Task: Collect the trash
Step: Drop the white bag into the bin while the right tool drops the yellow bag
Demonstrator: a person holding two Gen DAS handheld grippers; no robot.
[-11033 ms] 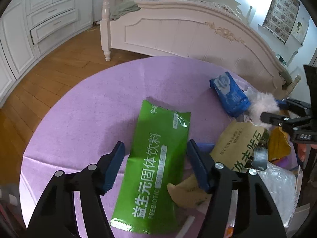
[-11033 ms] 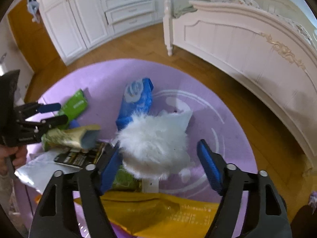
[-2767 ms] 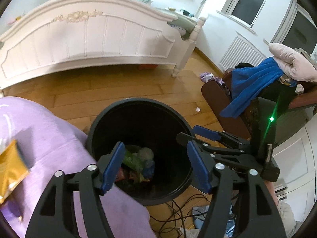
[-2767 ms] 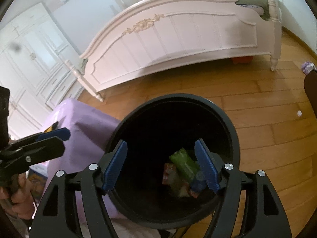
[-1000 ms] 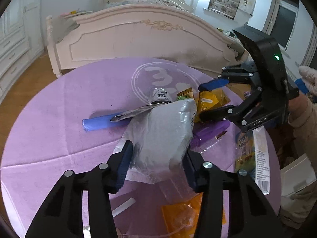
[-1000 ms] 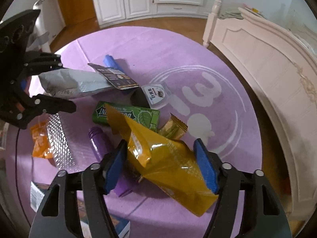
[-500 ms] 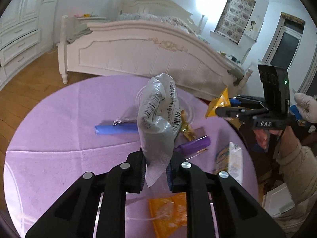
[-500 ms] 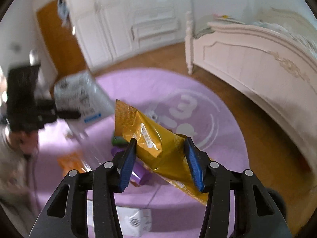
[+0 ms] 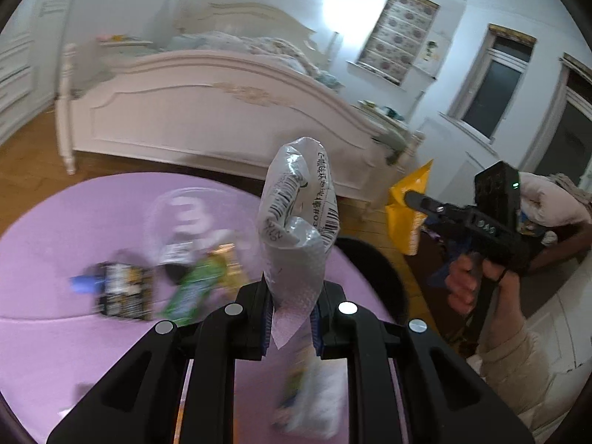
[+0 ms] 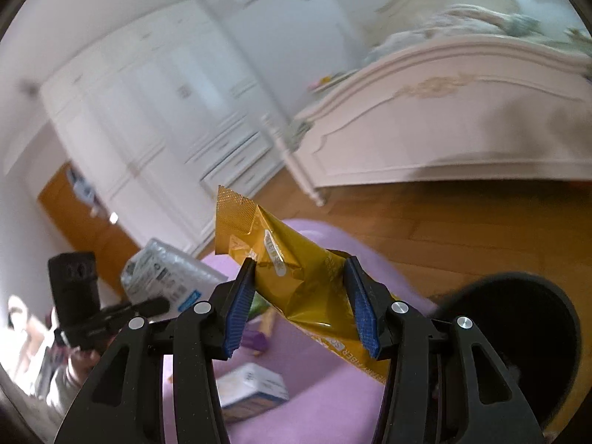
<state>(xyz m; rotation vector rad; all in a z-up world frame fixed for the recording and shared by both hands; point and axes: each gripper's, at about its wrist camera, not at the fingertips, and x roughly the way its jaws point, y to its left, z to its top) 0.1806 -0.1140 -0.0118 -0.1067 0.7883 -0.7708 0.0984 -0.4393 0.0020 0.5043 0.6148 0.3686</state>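
Here, two grippers, one bag each | left gripper (image 9: pixel 288 318): jaws nearly closed, pinching one silver bubble-wrap bag (image 9: pixel 298 222) upright above the purple desk (image 9: pixel 55 229) | right gripper (image 10: pixel 301 307): jaws half-wide, clamping one yellow pouch (image 10: pixel 296 277) | one black bin (image 10: pixel 518 336) beside desk, contents unseen.

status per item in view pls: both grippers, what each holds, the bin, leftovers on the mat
left gripper: shut on silver bubble mailer
silver bubble mailer: pinched at its lower end, standing upright, off the mat
right gripper: shut on yellow foil snack bag
yellow foil snack bag: clamped mid-length, tilted, airborne
black round trash bin: open-topped, beside the mat
purple round mat: wrappers and a small box lying on it
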